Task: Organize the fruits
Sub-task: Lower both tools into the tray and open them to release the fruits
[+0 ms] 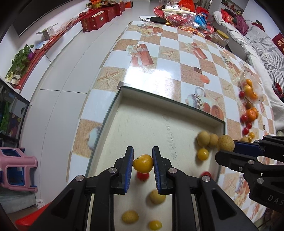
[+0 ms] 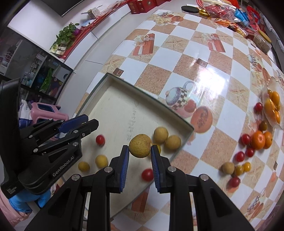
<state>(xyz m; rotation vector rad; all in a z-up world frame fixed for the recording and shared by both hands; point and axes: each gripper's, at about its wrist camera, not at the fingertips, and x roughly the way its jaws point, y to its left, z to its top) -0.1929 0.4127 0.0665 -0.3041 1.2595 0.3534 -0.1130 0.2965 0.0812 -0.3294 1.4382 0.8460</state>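
Note:
My left gripper (image 1: pixel 142 156) is shut on a yellow-orange cherry tomato (image 1: pixel 143 163) and hangs over the near left part of a cream tray (image 1: pixel 168 99). My right gripper (image 2: pixel 139 148) is shut on a tan round longan (image 2: pixel 140 145) above the tray's (image 2: pixel 142 89) right side. In the left wrist view the right gripper (image 1: pixel 226 148) enters from the right with that longan (image 1: pixel 225 143). In the right wrist view the left gripper (image 2: pixel 91 120) shows side-on at the left, its fruit hidden. Several tan, yellow and red fruits lie in the tray.
Loose mandarins (image 2: pixel 258 140), red cherry tomatoes (image 2: pixel 239 156) and a clear bag of oranges (image 2: pixel 273 106) lie on the checkered table at the right. Snack bags (image 1: pixel 186 16) crowd its far end. A pink stool (image 1: pixel 16 170) stands on the floor at the left.

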